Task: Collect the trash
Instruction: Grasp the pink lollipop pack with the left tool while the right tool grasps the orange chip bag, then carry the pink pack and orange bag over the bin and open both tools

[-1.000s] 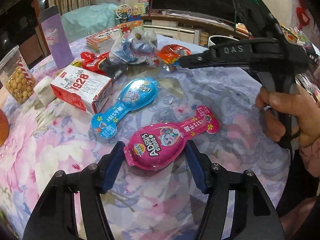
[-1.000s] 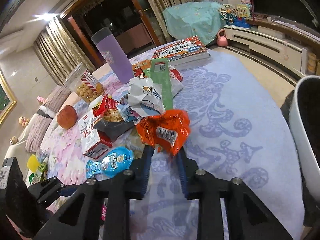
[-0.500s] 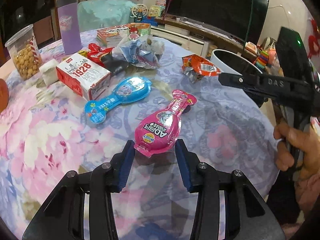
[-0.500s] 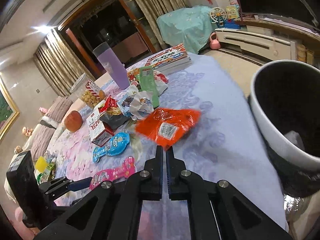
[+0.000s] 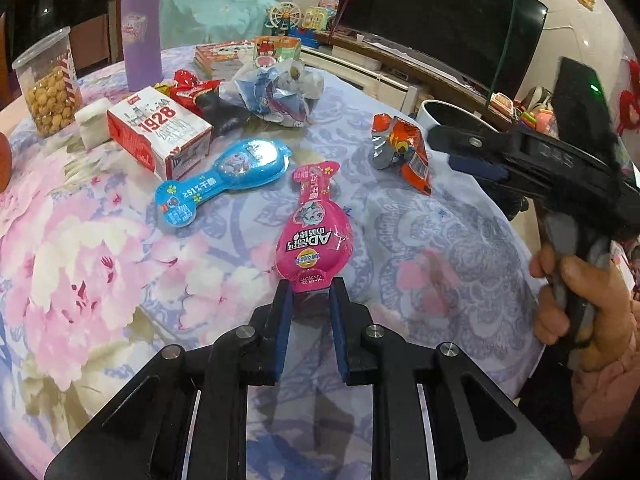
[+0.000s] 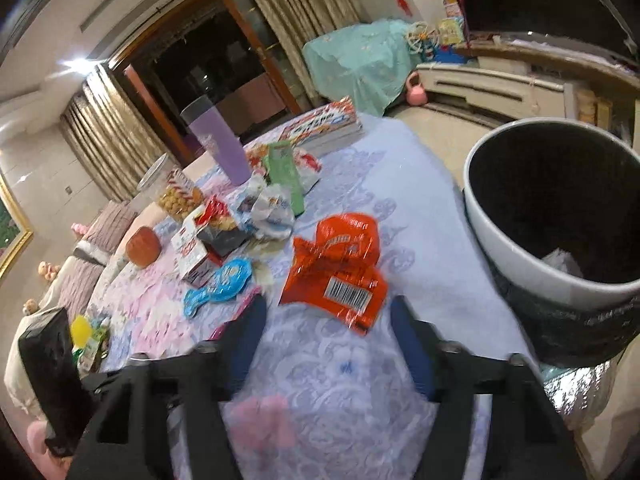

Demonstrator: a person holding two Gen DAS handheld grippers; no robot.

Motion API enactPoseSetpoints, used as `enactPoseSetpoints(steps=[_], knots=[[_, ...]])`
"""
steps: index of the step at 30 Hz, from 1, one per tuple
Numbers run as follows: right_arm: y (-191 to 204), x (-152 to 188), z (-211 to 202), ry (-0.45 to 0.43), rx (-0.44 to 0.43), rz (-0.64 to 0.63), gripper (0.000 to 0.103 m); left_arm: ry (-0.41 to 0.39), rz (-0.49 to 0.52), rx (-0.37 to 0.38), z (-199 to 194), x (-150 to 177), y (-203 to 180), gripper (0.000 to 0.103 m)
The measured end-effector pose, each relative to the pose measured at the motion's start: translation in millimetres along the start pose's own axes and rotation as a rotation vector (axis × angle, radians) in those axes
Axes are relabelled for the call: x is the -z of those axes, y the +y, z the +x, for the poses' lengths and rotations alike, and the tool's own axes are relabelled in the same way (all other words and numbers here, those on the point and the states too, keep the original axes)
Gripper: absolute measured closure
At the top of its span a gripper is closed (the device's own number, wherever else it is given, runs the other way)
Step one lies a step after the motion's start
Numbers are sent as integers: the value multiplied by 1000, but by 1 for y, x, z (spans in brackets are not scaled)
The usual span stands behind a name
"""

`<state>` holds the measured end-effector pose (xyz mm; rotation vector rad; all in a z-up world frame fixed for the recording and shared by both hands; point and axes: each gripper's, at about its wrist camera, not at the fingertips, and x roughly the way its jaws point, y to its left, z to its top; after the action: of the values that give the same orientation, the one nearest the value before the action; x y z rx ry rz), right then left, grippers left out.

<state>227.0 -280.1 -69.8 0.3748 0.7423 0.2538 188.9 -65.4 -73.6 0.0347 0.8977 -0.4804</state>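
A pink snack pack lies lengthwise on the flowered tablecloth. My left gripper is closing, and both pads touch the edges of the pack's near tab. An orange wrapper lies crumpled on the cloth, also visible in the left wrist view as the orange wrapper. My right gripper is opening, its blurred fingers standing wide just short of the wrapper's near edge, holding nothing. From the left wrist view, the right gripper sits beside the wrapper with a hand on its grip. The white bin stands off the table's right edge.
A blue snack pack, a red-and-white "1928" box, crumpled wrappers, a purple cup, a snack jar and books crowd the far half of the table. The table edge curves close to the bin.
The right gripper drew the orange wrapper toward the bin side of the table, then opened off it. The left jaws narrowed onto the pink pack's end, which now points straight away.
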Motion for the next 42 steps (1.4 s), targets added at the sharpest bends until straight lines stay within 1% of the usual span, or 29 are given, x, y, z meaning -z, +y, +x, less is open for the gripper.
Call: enactPoseSetpoints(steps=[2,3,5,6,7,9,10,11,15,17,18,19,22,28,32,42], knots=[[0,-6,11,10,9,0,35,15,-5,-1,2,-1,1,84],[1,-9,20,26,13,-3,35,16,-4,0,2,-1,0,81],[0,-12,39,71,18,-1,35,15,4,2,1,-1,-1,68],[-1,-12,43,83,16,1,37,12,6,-7,1,-1,-2,53],[-1,-12,49,93,19,-1,40,4,7,-15,-1,-1,-3,46],[1,-11,47,85,14,-14,61,0,7,-20,0,-3,-4,45],[1,-10,44,81,6,-20,64,6,-3,-16,2,-5,-4,44],[2,-8,41,75,-1,-25,67,7,-8,-17,3,-6,-4,43],[0,-3,25,55,-18,-19,69,6,-2,-44,12,-13,-9,43],[0,-1,17,47,-24,-13,69,12,5,-70,18,-17,-11,47],[-1,0,11,40,-27,-6,69,11,12,-82,20,-18,-12,56],[-2,1,6,36,-30,-3,69,11,18,-85,22,-20,-14,59],[-5,2,-8,17,-32,10,70,7,32,-84,23,-22,-19,60],[-13,1,-40,-27,-36,23,70,-14,26,-36,18,-24,-32,60],[-26,2,-57,-46,-10,36,69,-35,49,-13,17,-29,-49,60],[-59,4,-84,-78,50,88,69,-70,109,50,20,-52,-97,60]])
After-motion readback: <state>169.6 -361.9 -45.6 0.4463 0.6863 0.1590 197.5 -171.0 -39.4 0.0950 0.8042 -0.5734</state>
